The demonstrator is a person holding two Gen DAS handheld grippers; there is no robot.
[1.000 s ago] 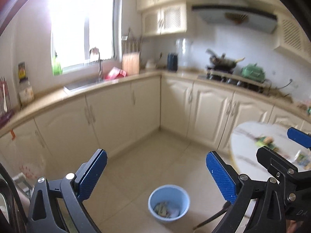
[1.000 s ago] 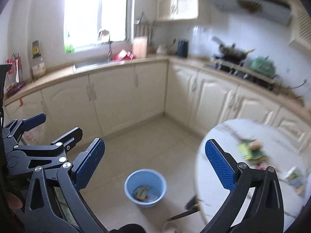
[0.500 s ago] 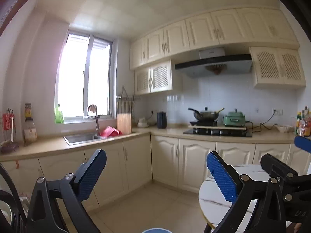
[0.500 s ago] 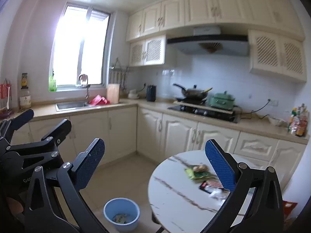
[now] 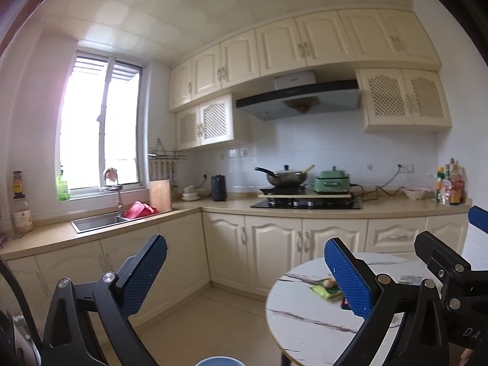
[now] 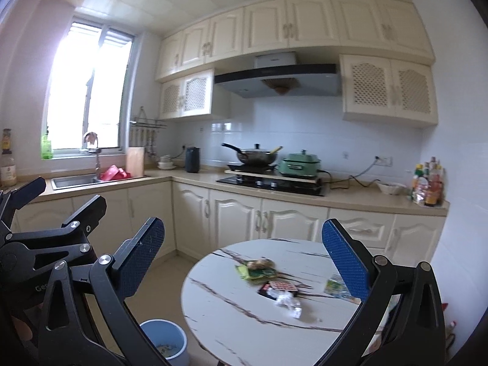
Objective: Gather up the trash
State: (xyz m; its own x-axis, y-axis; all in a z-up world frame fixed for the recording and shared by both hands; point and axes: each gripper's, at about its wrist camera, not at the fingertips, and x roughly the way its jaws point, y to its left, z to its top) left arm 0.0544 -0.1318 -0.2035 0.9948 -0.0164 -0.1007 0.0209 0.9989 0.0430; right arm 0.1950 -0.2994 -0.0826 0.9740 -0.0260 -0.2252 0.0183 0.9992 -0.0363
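A round white marble table (image 6: 231, 308) carries trash: a green wrapper with a brown lump (image 6: 257, 270), a red and black packet (image 6: 279, 288), crumpled white paper (image 6: 288, 302) and a green packet (image 6: 334, 286) partly behind my right finger. A blue bin (image 6: 164, 340) with some trash in it stands on the floor left of the table. My right gripper (image 6: 244, 262) is open and empty, held above the table's near side. My left gripper (image 5: 245, 277) is open and empty, left of the table (image 5: 305, 314); the green wrapper (image 5: 324, 288) shows beside its right finger. The bin's rim (image 5: 218, 361) peeks in at the bottom.
Cream base cabinets (image 6: 238, 216) run along two walls behind the table. The counter holds a sink (image 6: 74, 180), a hob with a wok (image 6: 256, 157), a green cooker (image 6: 300, 164) and bottles (image 6: 427, 184). Tiled floor (image 5: 219, 326) lies between the cabinets and table.
Both views have tilted up from the floor and bin to the cabinets and table. The table's trash now shows clearly. Both grippers stay open.
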